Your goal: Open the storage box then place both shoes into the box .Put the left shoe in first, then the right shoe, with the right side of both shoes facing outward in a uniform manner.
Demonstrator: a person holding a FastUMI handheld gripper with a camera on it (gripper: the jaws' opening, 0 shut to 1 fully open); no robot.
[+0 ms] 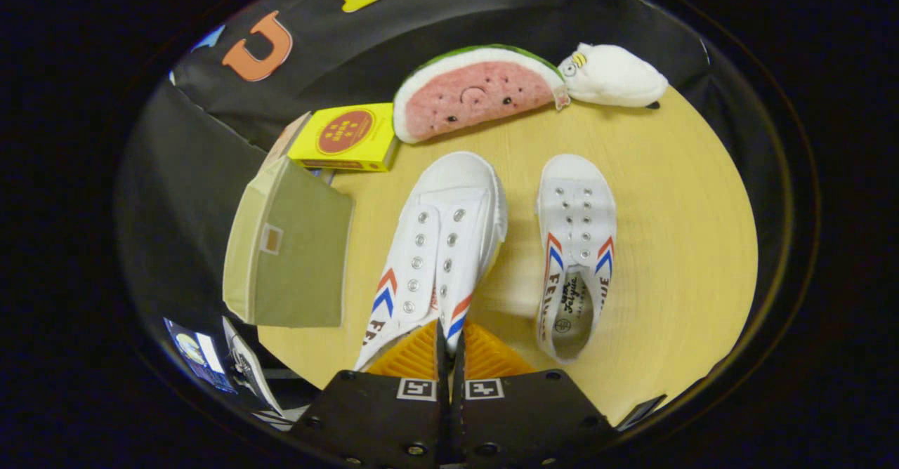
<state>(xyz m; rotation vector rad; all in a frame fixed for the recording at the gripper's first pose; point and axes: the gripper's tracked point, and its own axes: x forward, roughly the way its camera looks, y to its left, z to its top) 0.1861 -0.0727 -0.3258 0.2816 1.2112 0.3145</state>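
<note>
Recording booth: black cloth wall (175, 174), round table (674, 244).

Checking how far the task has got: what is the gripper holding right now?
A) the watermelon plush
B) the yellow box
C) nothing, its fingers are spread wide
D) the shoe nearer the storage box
D: the gripper has its fingers closed together on the heel end of the shoe nearer the storage box, which looks raised and tilted, while the other shoe lies flat on the table beside it.
</note>
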